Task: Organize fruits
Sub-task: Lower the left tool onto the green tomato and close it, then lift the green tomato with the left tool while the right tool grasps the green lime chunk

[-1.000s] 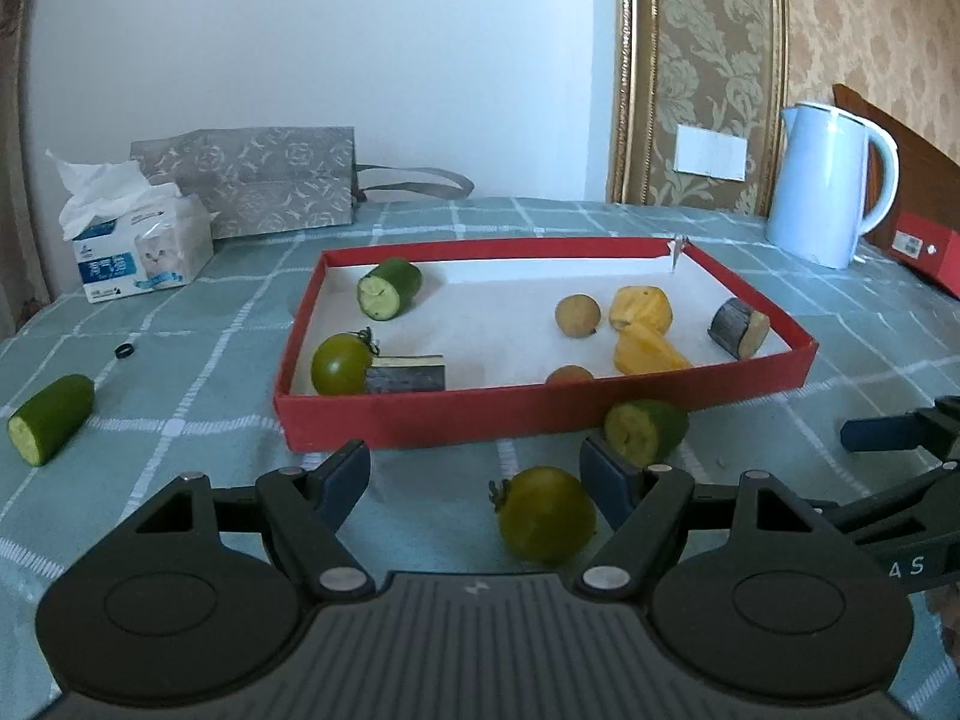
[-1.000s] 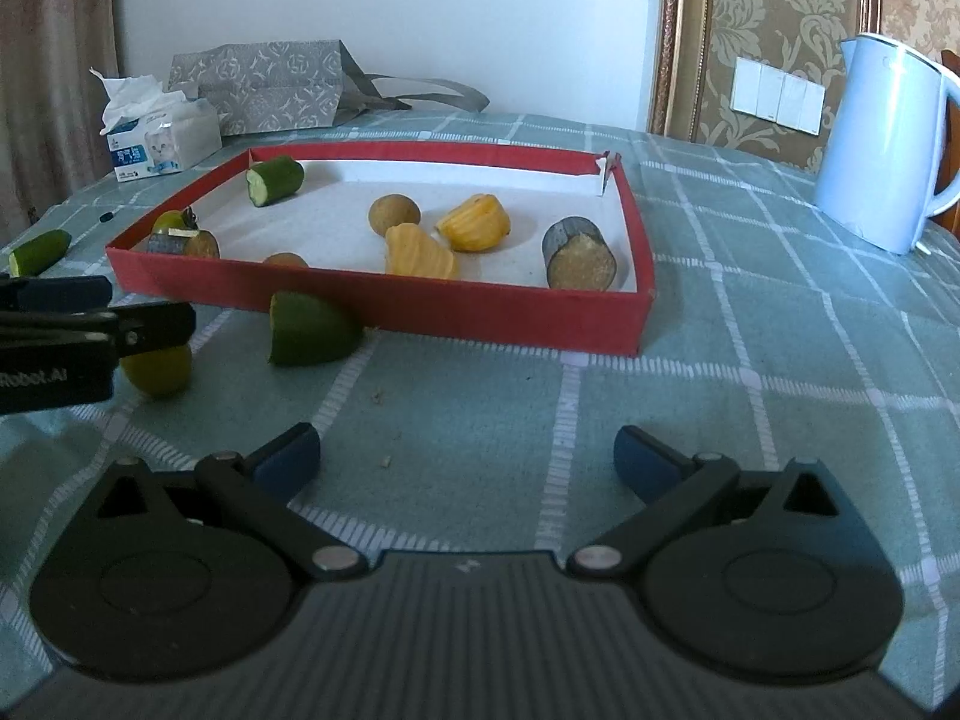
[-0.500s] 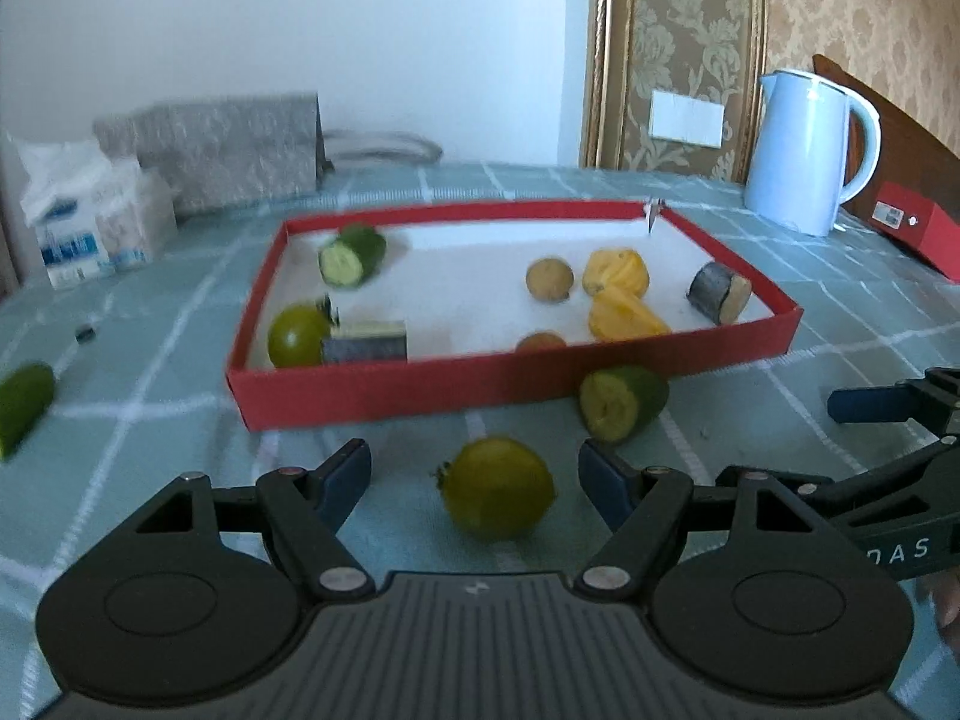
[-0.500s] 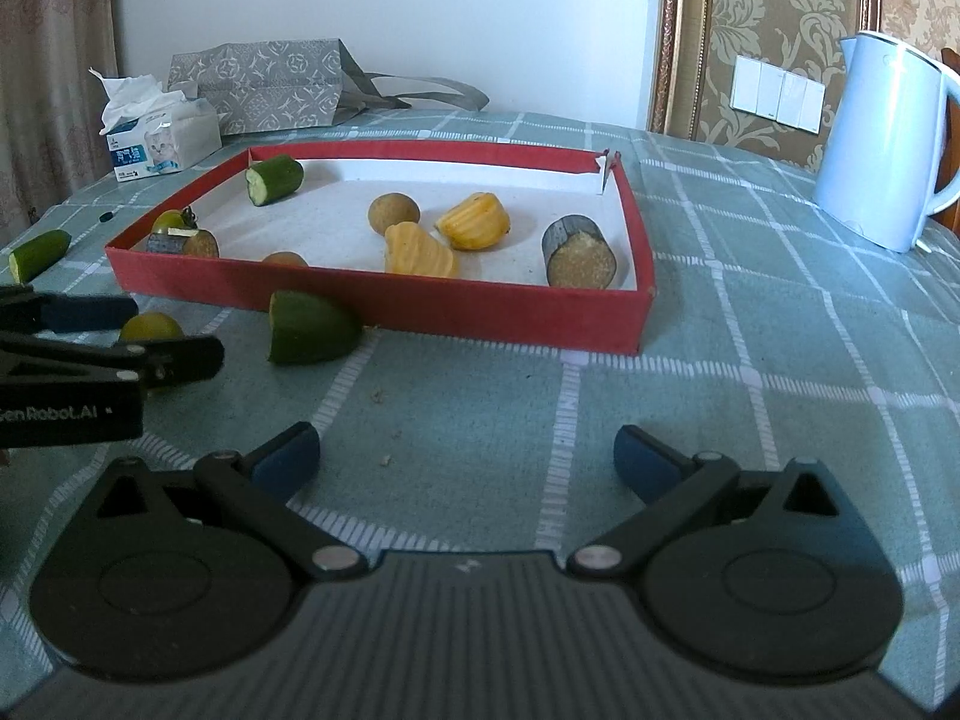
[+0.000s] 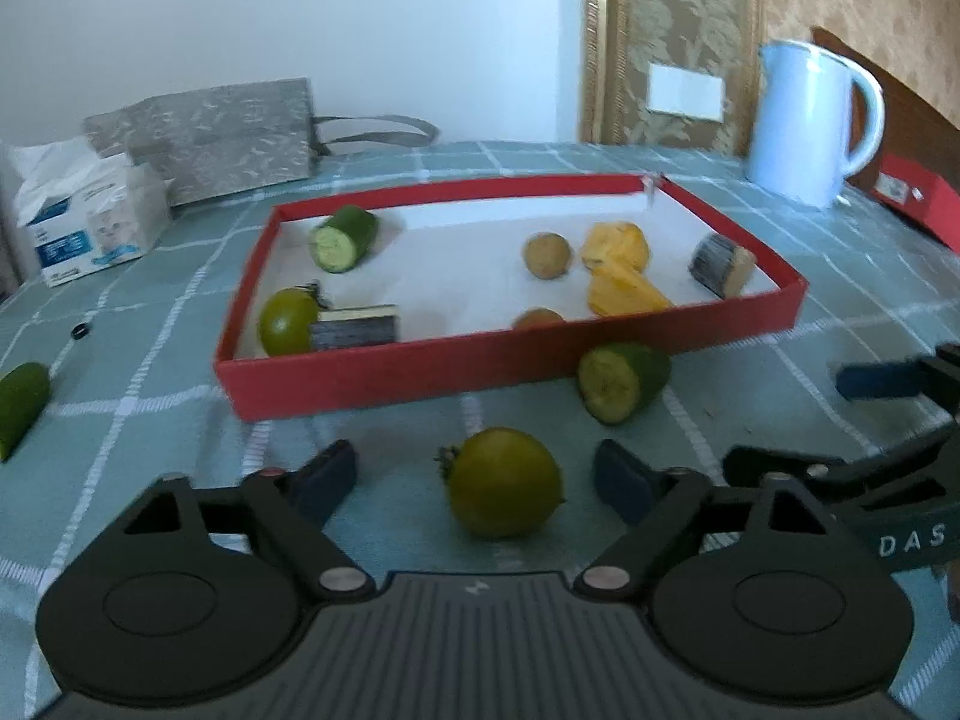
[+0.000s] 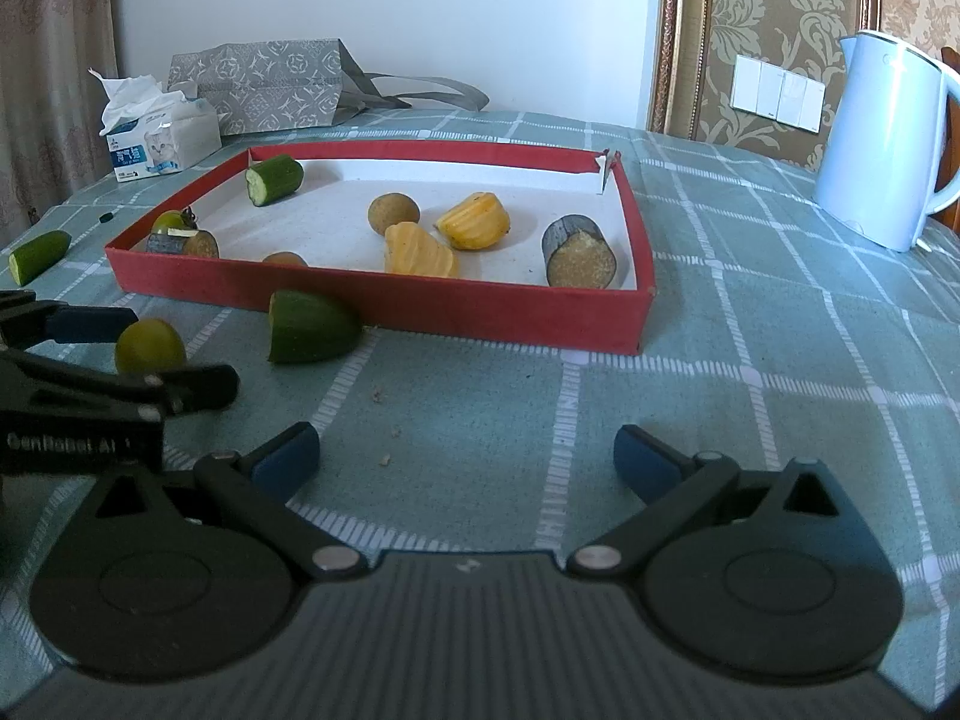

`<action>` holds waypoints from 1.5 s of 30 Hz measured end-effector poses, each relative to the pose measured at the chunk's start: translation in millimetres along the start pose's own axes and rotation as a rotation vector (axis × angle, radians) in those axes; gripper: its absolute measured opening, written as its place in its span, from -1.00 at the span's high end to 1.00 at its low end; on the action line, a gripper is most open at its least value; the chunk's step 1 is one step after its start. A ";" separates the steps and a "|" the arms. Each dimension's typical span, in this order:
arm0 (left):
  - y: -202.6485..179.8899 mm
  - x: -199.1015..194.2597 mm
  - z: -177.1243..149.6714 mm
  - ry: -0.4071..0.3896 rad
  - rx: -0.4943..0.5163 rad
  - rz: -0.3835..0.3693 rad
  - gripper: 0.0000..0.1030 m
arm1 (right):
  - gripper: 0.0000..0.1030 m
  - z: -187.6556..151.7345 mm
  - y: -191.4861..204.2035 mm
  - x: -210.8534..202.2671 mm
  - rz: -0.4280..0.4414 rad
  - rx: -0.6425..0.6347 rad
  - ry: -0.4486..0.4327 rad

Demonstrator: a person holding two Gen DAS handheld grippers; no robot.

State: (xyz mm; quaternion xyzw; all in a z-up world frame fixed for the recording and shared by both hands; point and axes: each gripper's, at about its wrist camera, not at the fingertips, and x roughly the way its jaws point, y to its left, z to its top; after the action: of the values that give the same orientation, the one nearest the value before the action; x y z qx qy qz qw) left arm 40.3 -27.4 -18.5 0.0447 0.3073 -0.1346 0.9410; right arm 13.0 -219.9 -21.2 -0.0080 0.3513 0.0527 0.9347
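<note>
A green tomato [image 5: 503,483] lies on the tablecloth between the open fingers of my left gripper [image 5: 474,474], not gripped; it also shows in the right wrist view [image 6: 150,345]. A cut green piece [image 5: 621,381] lies just in front of the red tray [image 5: 384,369]. The tray holds a cucumber piece [image 5: 344,238], another green tomato [image 5: 285,321], dark cylinder pieces, yellow pieces and small brown fruits. Another cucumber piece [image 5: 21,399] lies far left. My right gripper [image 6: 465,456] is open and empty over the cloth.
A white kettle [image 6: 888,141] stands at the back right. A tissue box [image 5: 90,219] and a grey bag [image 5: 210,138] sit at the back left. A red box [image 5: 912,198] lies at the far right. Crumbs [image 6: 384,426] dot the cloth.
My left gripper has shifted so the green tomato sits centred between its open fingers, slightly closer. My right gripper has not moved.
</note>
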 end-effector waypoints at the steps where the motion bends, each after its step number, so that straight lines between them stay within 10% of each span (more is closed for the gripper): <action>1: 2.7 -0.9 0.2 -0.006 -0.017 0.007 -0.35 | -1.00 0.0 0.0 0.0 0.000 0.000 0.000; 16: -1.7 -6.6 -3.0 -0.016 0.025 0.036 -0.04 | -1.00 -0.2 -0.3 0.0 0.002 -0.005 0.001; 18: -1.0 -7.6 -2.9 -0.023 0.022 0.031 0.29 | -1.00 -0.3 -0.4 0.0 0.002 -0.004 0.001; 45: 29.8 -7.8 0.7 -0.028 -0.119 0.128 0.31 | -0.78 10.4 10.9 -7.3 0.007 0.037 -0.111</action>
State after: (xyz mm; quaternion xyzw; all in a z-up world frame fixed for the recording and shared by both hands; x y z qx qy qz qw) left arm 43.1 2.8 -13.3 0.0063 0.2980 -0.0563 0.9529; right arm 13.2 -209.2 -8.4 0.0135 0.2997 0.0500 0.9526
